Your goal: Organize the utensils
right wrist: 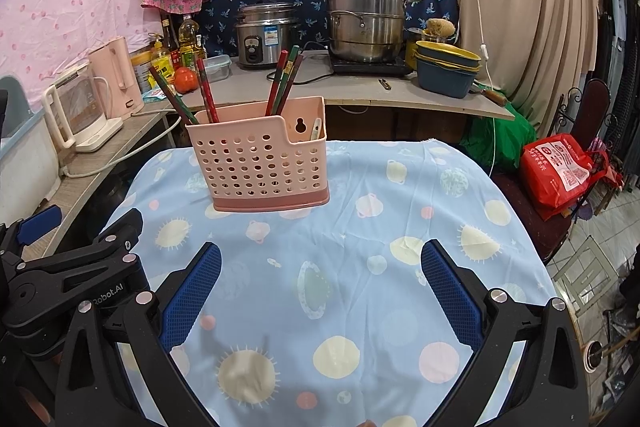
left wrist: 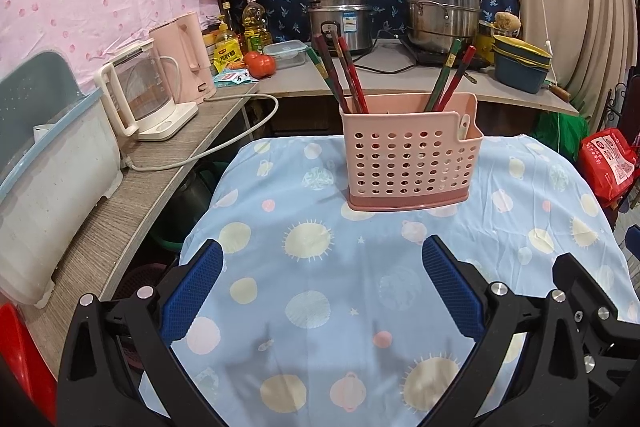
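A pink perforated utensil basket (left wrist: 408,159) stands upright on the blue patterned tablecloth (left wrist: 320,287); it also shows in the right wrist view (right wrist: 262,163). Several red and green chopsticks (left wrist: 344,71) stand in its left and middle parts, also seen in the right wrist view (right wrist: 282,83). A white utensil handle (right wrist: 316,129) pokes from its right compartment. My left gripper (left wrist: 322,259) is open and empty, hovering short of the basket. My right gripper (right wrist: 320,261) is open and empty, to the basket's right front. The left gripper's body (right wrist: 72,275) shows at the right wrist view's left.
A side counter at left holds a glass kettle (left wrist: 136,95) and a pink kettle (left wrist: 184,55). The back counter holds a rice cooker (left wrist: 340,19), a steel steamer pot (left wrist: 442,7), stacked bowls (left wrist: 520,63), oil bottles and a tomato (left wrist: 260,64). A red bag (right wrist: 560,171) sits on a chair at right.
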A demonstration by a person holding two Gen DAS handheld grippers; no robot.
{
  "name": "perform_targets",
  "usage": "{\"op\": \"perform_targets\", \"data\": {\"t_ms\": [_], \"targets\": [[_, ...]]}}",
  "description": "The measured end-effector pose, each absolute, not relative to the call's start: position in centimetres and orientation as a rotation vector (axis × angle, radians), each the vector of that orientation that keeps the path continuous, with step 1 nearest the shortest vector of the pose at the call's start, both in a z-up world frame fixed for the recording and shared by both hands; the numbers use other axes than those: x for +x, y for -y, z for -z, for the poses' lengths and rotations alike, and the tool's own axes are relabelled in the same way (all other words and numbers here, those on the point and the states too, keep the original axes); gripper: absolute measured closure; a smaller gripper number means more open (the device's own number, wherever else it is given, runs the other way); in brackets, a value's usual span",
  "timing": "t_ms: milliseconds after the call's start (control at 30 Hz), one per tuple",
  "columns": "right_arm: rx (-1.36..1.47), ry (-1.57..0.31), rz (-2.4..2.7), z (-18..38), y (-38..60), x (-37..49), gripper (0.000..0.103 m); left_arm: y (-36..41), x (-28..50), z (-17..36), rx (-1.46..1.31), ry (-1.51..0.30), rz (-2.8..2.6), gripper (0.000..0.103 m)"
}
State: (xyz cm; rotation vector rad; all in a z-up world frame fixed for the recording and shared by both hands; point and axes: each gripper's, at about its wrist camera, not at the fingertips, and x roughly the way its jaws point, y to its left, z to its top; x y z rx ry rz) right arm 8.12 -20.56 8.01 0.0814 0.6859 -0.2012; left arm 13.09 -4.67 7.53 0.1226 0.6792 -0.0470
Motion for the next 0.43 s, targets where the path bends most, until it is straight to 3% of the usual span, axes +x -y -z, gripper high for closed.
{"op": "perform_targets", "data": {"t_ms": [433], "targets": [[0.079,-0.669,0.2,-8.96,20.51,8.36,0.006,4.43,12.99,-8.39,0.126,-0.649,0.036,0.008]]}}
